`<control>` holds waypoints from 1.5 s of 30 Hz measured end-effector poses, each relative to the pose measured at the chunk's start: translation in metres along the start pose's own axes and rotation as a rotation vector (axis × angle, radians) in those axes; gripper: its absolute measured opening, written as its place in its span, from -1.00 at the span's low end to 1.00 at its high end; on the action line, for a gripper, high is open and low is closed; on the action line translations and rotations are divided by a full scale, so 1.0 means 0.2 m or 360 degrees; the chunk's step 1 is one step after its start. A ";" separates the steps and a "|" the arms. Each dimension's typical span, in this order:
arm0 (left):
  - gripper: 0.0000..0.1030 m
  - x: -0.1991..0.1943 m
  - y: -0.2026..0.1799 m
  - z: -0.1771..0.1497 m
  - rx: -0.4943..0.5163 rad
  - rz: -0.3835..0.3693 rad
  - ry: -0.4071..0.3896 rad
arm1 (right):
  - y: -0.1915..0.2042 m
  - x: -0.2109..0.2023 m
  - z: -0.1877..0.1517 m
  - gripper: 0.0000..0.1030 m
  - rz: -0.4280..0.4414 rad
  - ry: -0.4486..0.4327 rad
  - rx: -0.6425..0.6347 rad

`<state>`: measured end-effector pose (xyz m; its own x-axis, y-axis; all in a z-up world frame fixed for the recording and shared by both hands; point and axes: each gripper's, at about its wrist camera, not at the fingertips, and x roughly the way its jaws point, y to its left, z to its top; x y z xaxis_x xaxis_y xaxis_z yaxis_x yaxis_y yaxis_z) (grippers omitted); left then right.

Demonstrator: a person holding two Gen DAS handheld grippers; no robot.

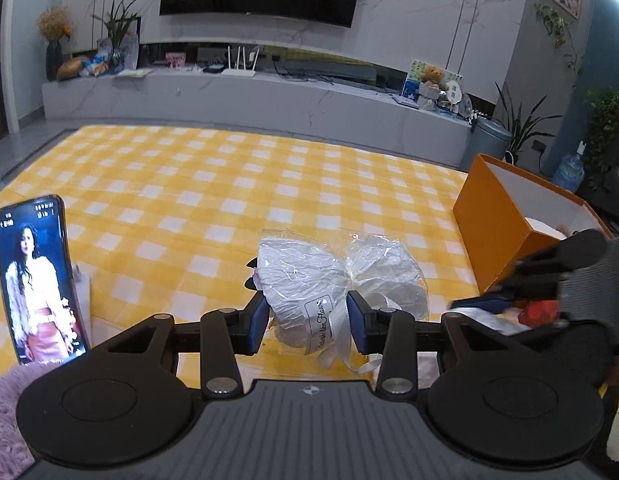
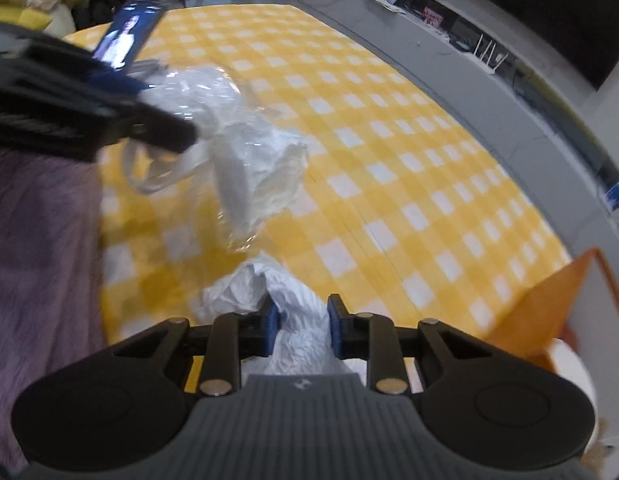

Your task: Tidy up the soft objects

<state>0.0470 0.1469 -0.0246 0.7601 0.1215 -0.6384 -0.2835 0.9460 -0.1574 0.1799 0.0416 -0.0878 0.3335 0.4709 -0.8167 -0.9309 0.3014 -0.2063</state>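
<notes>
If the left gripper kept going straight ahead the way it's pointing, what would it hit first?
Already holding the plastic-wrapped white bundle, the left gripper would only push that ahead. Beyond it lies open checked tablecloth, though depth is hard to judge.

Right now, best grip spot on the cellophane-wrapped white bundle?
Grip the cellophane-wrapped bundle at its ribbon-tied waist, the narrowest part between two bulging lobes. Come in level from the near side, as the left hand-held gripper does, fingers straddling it.

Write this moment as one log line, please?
left tongs: shut on wrapped white bundle | right tongs: shut on crumpled white paper | orange box: open, right side
</notes>
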 end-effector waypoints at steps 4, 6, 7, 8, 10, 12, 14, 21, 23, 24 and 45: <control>-0.09 0.04 0.01 -0.01 -0.0006 -0.0025 0.0036 | 0.01 0.15 0.00 -0.46 0.0067 0.0015 0.0089; -0.09 0.04 0.02 -0.01 -0.0014 -0.0040 0.0043 | 0.02 0.16 -0.01 -0.36 0.0064 0.0012 0.0118; -0.09 0.04 0.02 -0.01 -0.0023 -0.0046 0.0047 | 0.01 0.15 -0.01 -0.25 0.0063 0.0006 0.0132; -0.09 0.04 0.03 -0.01 -0.0033 -0.0051 0.0051 | 0.01 0.12 -0.01 -0.14 0.0059 -0.0003 0.0145; -0.09 0.04 0.04 -0.01 -0.0049 -0.0059 0.0047 | -0.03 0.06 0.00 0.02 0.0045 -0.0036 0.0178; -0.09 0.04 0.04 0.00 -0.0053 -0.0059 0.0039 | -0.08 -0.01 0.02 0.19 0.0070 -0.0085 0.0258; -0.09 0.03 0.04 -0.01 -0.0067 -0.0052 0.0024 | -0.12 -0.07 0.03 0.22 0.0105 -0.0122 0.0348; -0.09 0.03 0.03 0.00 -0.0068 -0.0049 0.0040 | -0.13 -0.17 0.00 0.29 0.0188 -0.0162 0.0483; -0.09 0.04 0.02 -0.01 -0.0043 -0.0036 0.0051 | -0.09 -0.16 -0.04 0.36 0.0208 -0.0142 0.0447; -0.09 0.04 0.01 -0.01 -0.0034 -0.0032 0.0055 | -0.06 -0.15 -0.05 0.41 0.0198 -0.0129 0.0404; -0.09 0.09 -0.01 -0.02 0.0002 -0.0011 0.0128 | 0.13 0.18 -0.15 0.66 0.0110 -0.0078 0.0351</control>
<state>0.0588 0.1467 -0.0393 0.7125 0.0904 -0.6958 -0.2776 0.9471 -0.1613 0.1633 0.0412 -0.1401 0.2819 0.5346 -0.7967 -0.8986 0.4382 -0.0239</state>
